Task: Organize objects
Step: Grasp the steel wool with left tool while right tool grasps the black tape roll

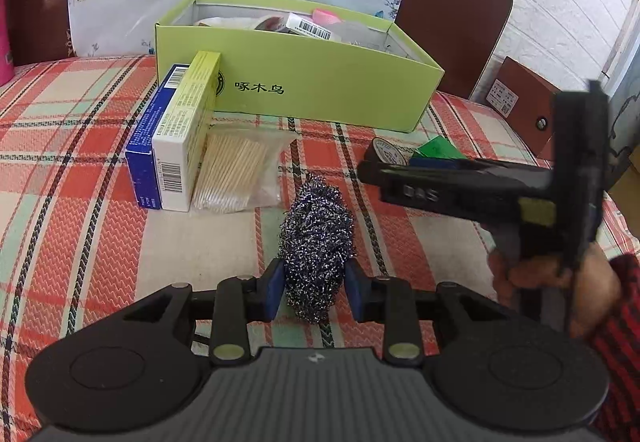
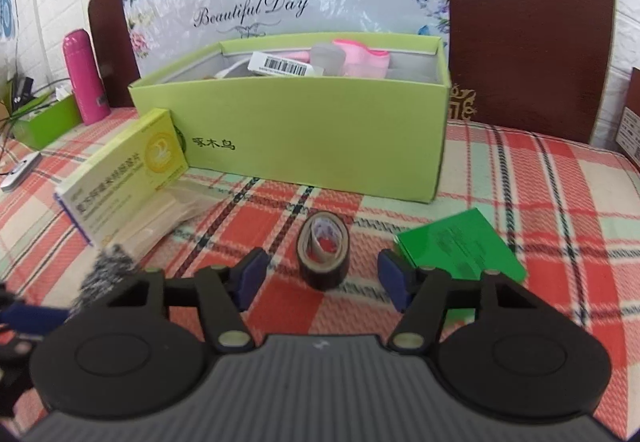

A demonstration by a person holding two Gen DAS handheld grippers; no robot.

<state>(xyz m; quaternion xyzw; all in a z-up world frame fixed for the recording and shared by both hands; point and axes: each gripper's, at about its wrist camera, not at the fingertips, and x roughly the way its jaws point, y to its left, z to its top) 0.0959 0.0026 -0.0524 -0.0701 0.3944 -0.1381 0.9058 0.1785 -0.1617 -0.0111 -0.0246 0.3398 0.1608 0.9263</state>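
A steel wool scrubber (image 1: 316, 246) stands on the plaid cloth, and my left gripper (image 1: 315, 288) is shut on its near end. The scrubber shows blurred at the left edge of the right wrist view (image 2: 106, 270). My right gripper (image 2: 322, 278) is open, its blue pads on either side of a dark tape roll (image 2: 325, 252) that stands on edge, not touching it. In the left wrist view the right gripper (image 1: 372, 166) reaches in from the right over the tape roll (image 1: 386, 152). An open lime-green box (image 1: 304, 82) (image 2: 304, 122) with several items inside sits behind.
A blue box (image 1: 150, 138) and a yellow-white box (image 1: 188, 134) (image 2: 120, 170) lean by the green box, with a bag of toothpicks (image 1: 236, 172) beside them. A green card (image 2: 460, 246) lies right of the tape. A pink bottle (image 2: 84, 78) stands far left. Chair backs stand behind.
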